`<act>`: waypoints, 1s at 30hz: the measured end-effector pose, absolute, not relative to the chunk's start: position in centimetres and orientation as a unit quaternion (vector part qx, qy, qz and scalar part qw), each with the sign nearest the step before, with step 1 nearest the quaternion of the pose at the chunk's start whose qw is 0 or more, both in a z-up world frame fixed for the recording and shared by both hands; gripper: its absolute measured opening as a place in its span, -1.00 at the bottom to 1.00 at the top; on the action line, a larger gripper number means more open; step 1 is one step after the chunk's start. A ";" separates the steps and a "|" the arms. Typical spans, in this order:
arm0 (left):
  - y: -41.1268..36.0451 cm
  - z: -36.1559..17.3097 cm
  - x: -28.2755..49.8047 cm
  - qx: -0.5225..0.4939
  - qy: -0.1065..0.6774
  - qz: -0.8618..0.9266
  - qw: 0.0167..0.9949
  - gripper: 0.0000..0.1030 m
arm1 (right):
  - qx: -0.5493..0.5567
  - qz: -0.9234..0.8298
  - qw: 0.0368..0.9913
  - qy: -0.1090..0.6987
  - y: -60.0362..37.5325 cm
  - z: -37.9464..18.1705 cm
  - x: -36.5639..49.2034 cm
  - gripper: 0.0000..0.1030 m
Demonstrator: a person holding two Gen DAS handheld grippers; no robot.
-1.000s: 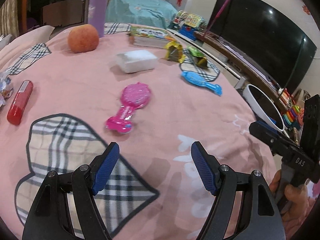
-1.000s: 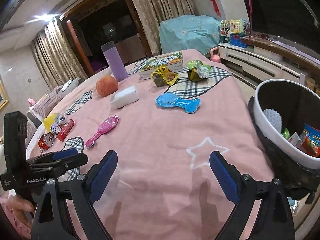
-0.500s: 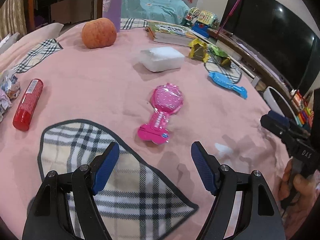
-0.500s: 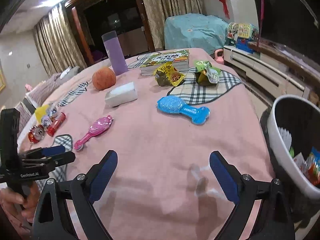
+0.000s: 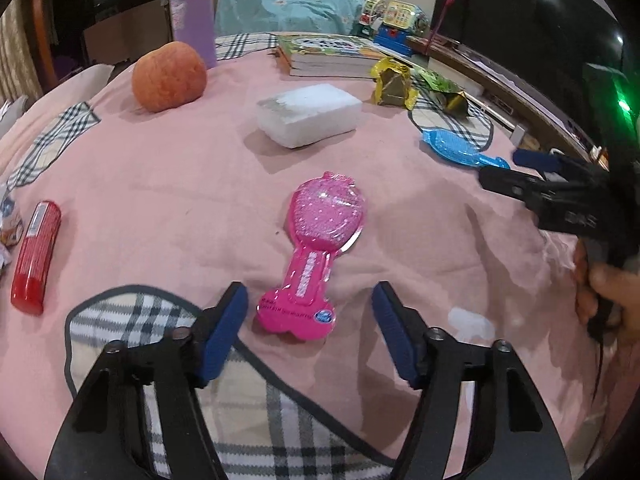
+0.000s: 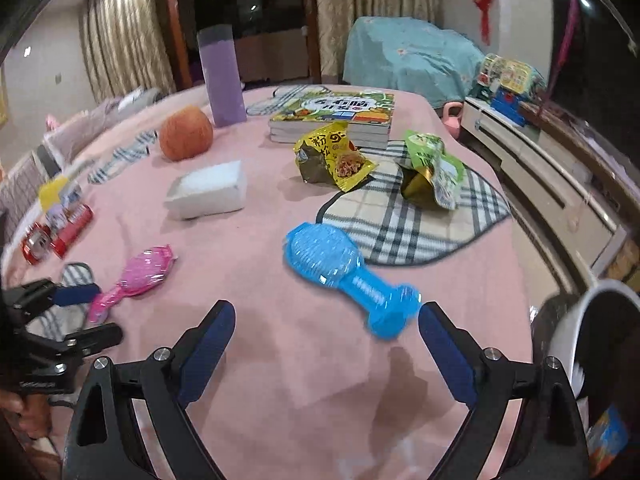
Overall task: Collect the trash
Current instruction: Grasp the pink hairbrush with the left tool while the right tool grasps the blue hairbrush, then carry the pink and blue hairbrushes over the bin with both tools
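Beside the pink bedspread, the white bin holds colourful wrappers.

The white bin is cut off by the right edge of the right wrist view, its contents mostly dark. The blue brush blurs toward its handle end. At the left edge, the crumpled wrappers are cropped; perhaps foil. The can is smeared, its label unreadable.
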State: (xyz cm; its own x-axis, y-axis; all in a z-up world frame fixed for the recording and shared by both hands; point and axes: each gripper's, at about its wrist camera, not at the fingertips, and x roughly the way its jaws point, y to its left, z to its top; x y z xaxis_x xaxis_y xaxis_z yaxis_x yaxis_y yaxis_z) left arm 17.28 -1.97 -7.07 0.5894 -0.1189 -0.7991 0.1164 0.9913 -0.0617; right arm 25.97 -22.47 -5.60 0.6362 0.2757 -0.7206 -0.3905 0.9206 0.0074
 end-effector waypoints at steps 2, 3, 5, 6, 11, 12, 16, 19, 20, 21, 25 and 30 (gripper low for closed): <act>-2.2 -7.0 17.4 0.003 0.447 -0.069 0.892 0.04 | -0.095 0.181 0.896 0.395 -22.0 -6.1 27.1 0.78; -2.4 -7.0 17.4 0.004 0.446 -0.073 0.892 -0.06 | -0.107 0.179 0.891 0.403 -21.7 -6.5 27.7 0.70; -2.6 -6.9 17.5 0.005 0.446 -0.077 0.892 -0.17 | -0.115 0.177 0.882 0.421 -21.5 -7.3 28.3 0.28; -2.7 -6.9 17.5 0.005 0.445 -0.081 0.892 -0.29 | -0.109 0.177 0.884 0.419 -21.7 -7.3 28.3 0.19; -2.7 -6.6 17.5 -0.027 0.449 -0.110 0.887 -0.32 | -0.056 0.177 0.886 0.425 -23.4 -6.8 27.5 -0.43; -2.7 -6.6 17.5 -0.035 0.449 -0.115 0.885 -0.32 | -0.037 0.181 0.886 0.425 -23.9 -6.6 26.9 -0.47; -3.2 -6.4 16.9 -0.056 0.449 -0.135 0.881 -0.32 | 0.033 0.206 0.881 0.425 -25.4 -5.8 24.5 -0.57; -4.1 -6.0 16.4 -0.057 0.447 -0.150 0.880 -0.32 | 0.067 0.218 0.878 0.422 -25.9 -5.4 22.1 -0.57; -4.5 -5.9 16.1 -0.055 0.446 -0.156 0.879 -0.32 | 0.080 0.222 0.877 0.419 -26.2 -5.3 21.3 -0.58; -5.0 -5.8 15.9 -0.054 0.446 -0.161 0.879 -0.32 | 0.089 0.223 0.876 0.418 -26.4 -5.3 20.5 -0.61; -6.3 -6.2 15.4 -0.038 0.452 -0.166 0.875 -0.32 | 0.121 0.228 0.866 0.428 -27.1 -5.7 19.1 -0.75; -6.5 -6.5 15.2 -0.033 0.454 -0.155 0.877 -0.32 | 0.130 0.203 0.868 0.433 -28.0 -7.0 18.7 -0.79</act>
